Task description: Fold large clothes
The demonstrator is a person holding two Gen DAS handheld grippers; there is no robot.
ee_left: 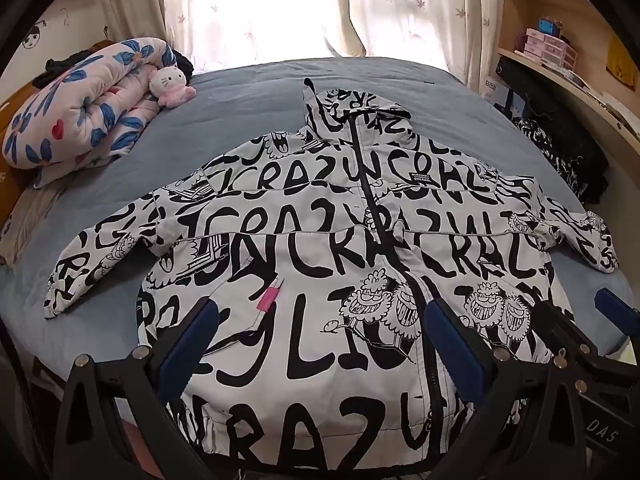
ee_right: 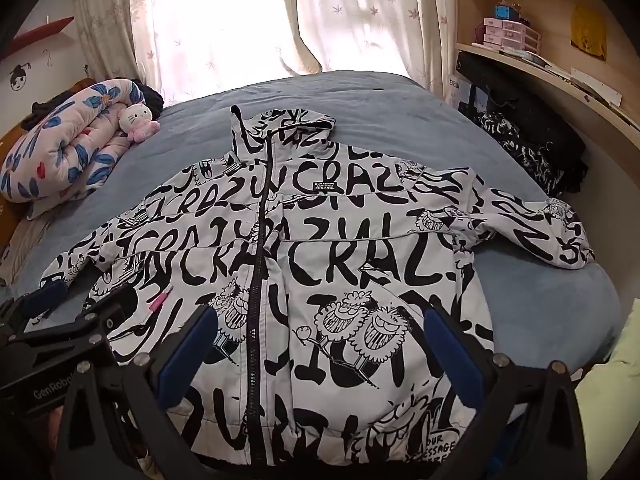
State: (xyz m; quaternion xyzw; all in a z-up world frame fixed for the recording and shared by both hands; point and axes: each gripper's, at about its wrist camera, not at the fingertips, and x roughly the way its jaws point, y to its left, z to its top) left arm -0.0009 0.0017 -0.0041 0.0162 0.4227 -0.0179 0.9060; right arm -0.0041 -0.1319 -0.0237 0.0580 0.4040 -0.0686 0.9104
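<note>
Progress: jacket [ee_left: 304, 248] flat on bed [ee_left: 224, 136], sleeves out, unfolded | my left gripper [ee_left: 320, 344] and right gripper [ee_right: 320, 344]: fingers wide, empty | left: every fold

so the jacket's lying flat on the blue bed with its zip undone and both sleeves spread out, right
Not quite: the zip is done up, not undone. The right wrist view shows it closed from hem to collar. The jacket does lie flat on the blue bed with both sleeves spread out.
</note>
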